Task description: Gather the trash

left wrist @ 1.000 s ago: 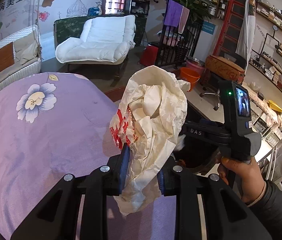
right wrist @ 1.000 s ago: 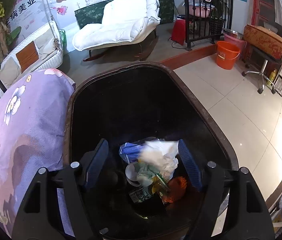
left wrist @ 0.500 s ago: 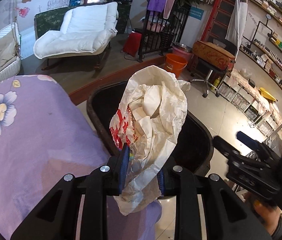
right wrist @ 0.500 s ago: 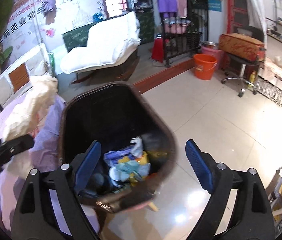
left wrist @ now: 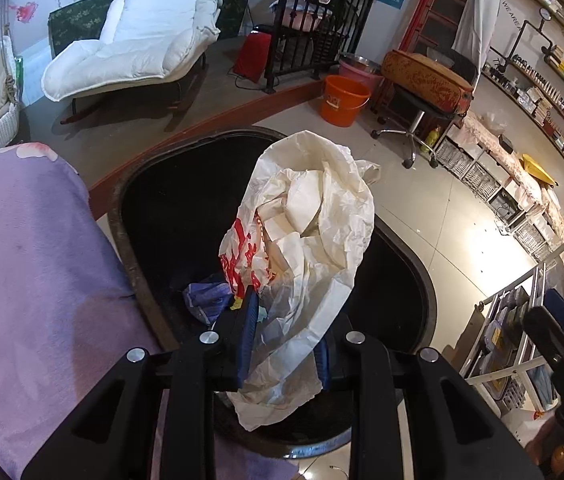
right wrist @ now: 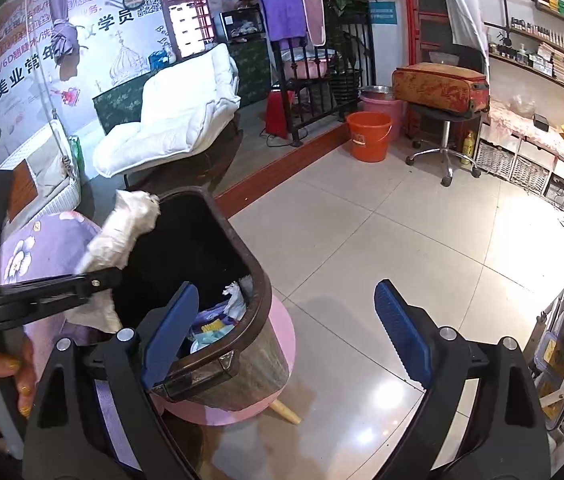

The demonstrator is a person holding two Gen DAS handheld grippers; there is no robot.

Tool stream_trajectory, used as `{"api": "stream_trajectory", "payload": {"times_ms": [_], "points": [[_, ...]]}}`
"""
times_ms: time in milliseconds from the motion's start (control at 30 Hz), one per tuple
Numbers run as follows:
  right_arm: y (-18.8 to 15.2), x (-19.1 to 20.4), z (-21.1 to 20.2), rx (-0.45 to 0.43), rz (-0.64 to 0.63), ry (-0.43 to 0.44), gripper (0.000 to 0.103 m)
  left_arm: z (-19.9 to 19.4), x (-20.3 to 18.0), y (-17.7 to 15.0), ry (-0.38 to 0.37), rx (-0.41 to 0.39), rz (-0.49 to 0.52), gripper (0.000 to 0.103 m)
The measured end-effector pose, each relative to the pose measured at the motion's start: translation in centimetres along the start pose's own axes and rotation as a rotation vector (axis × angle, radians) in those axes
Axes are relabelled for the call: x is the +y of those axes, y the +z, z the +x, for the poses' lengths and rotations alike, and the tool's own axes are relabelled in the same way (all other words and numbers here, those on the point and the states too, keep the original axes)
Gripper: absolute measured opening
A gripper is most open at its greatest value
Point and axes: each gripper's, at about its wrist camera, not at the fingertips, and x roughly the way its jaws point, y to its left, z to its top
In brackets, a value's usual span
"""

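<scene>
1. Left gripper [left wrist: 284,338] is clenched on a crumpled plastic bag [left wrist: 310,240]. The blue pads bite the bag's lower third and the rest stands up above the jaws.
2. The bag sits over the open mouth of the dark bin [left wrist: 138,280], between the camera and the bin's far rim. My read: it's held there so a release drops it straight in. Nothing else lies under it.
3. From the right wrist view the bag [right wrist: 122,236] shows at the bin's near-left edge, above the rim [right wrist: 258,280], not inside yet. Whether it brushes the rim I can't tell.
4. Right gripper [right wrist: 286,332] is released, jaws wide, nothing pinched. Its left pad overlaps the bin's front corner in the picture, right pad over bare floor tiles [right wrist: 362,240]. Likely parked aside to leave the opening clear for the left hand.
5. The bin stands on a pink stool [right wrist: 282,332] hard against the purple floral cover [left wrist: 34,280], so trash picked off the cover has a short trip.
6. Bag looks like thin cream-white film, heavily creased, with red print on one side. Folded paper or tissue pieces show inside through the open top. Looks light and floppy, so it should fall slowly and may catch on the rim.
7. The bin already holds trash: a blue-purple wrapper [left wrist: 206,300] and white tissue [right wrist: 234,300] at the bottom.
8. Step in hand, as I judge it: drop not yet done.
</scene>
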Motion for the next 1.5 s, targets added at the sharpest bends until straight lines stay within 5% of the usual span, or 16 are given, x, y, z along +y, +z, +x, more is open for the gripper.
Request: {"api": "stream_trajectory", "payload": {"times_ms": [133,267,633,800,1500], "points": [[0.1,-0.7,-0.2,-0.005,0.013,-0.014,0.092,0.8,0.1,0.1,-0.001,0.009,-0.006,0.063],[-0.2,-1.2,-0.6,-0.013,0.035,-0.032,0.094,0.8,0.1,-0.3,0.001,-0.006,-0.001,0.074],[0.1,-1.3,-1.5,-0.052,0.071,-0.049,0.098,-3.4,-0.4,-1.5,0.024,-0.132,0.029,0.088],[0.2,0.3,-2.1,-0.073,0.06,-0.01,0.098,-7.4,0.4,-3.6,0.099,-0.239,0.037,0.096],[-5.1,17.9,-9.9,-0.207,-0.303,0.36,0.098,-22.8,10.5,-15.6,0.485,-0.49,-0.23,0.098]]}}
